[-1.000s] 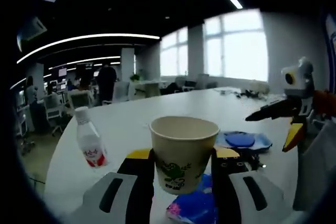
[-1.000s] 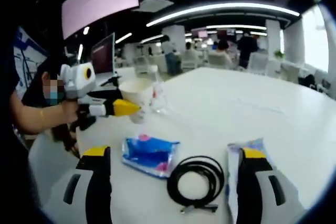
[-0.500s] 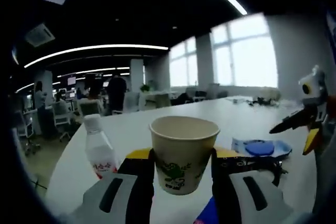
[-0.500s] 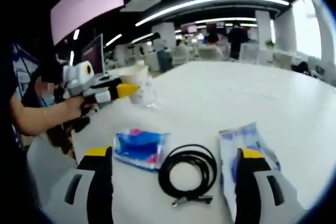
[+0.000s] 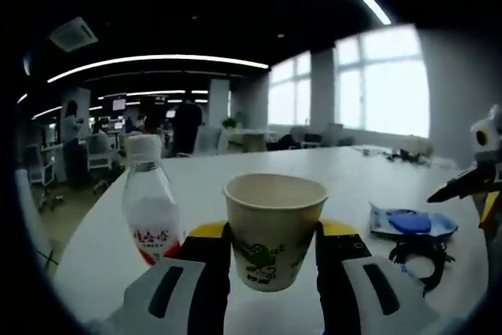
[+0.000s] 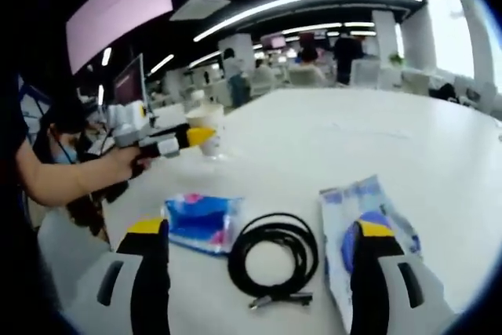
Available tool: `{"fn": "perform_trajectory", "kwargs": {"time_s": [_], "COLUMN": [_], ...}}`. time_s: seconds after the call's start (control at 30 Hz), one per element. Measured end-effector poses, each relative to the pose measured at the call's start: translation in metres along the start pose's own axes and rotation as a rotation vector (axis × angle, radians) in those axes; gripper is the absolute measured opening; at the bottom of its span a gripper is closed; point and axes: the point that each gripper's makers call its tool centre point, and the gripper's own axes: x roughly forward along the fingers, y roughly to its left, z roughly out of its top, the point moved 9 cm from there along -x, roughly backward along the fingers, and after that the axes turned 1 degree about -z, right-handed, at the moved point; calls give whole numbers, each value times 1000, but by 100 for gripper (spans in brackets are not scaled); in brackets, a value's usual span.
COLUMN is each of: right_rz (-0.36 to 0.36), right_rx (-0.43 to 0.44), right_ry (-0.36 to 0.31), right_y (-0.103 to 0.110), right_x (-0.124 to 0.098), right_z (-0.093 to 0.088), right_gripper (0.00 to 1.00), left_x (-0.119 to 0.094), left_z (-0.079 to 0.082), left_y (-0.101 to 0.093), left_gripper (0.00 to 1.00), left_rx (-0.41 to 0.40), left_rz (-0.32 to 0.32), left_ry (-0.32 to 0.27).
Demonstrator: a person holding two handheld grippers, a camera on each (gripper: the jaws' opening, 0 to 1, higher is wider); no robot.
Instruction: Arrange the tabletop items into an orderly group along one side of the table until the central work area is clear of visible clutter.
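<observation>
The left gripper (image 5: 271, 250) is grasping a paper cup (image 5: 274, 229) printed with a green pattern, its two fingers (image 5: 210, 272) pressing the cup's sides just below the open rim. The cup is being held upright, above the white worktop (image 5: 329, 174). Just beside it, to the left in the left gripper view, a small plastic bottle (image 5: 149, 209) with a red label is standing upright near the worktop's curved edge.

The right gripper (image 6: 255, 272) is hanging released, its fingers (image 6: 145, 272) spread wide and holding nothing. Between and beyond them, a coiled black cable (image 6: 273, 253) is lying on the worktop, with a blue and pink packet (image 6: 202, 219) to one side and a pale blue pouch (image 6: 365, 229) to the other, running under the right-hand finger.

To do this step well, the cup should probably be set down level next to the bottle, close but not knocking it, with a light squeeze so the thin paper wall is not crushed.
</observation>
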Motion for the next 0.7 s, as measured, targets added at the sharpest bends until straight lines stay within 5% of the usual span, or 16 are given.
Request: {"fn": "perform_trajectory", "kwargs": {"time_s": [0.7], "right_rz": [-22], "right_rx": [41], "right_ry": [28], "right_y": [-10], "right_x": [7], "right_z": [-12], "right_gripper": [95], "left_x": [34], "left_z": [-26], "left_y": [11], "left_gripper": [40], "left_rx": [-32], "left_rz": [71], "left_ry": [38]}}
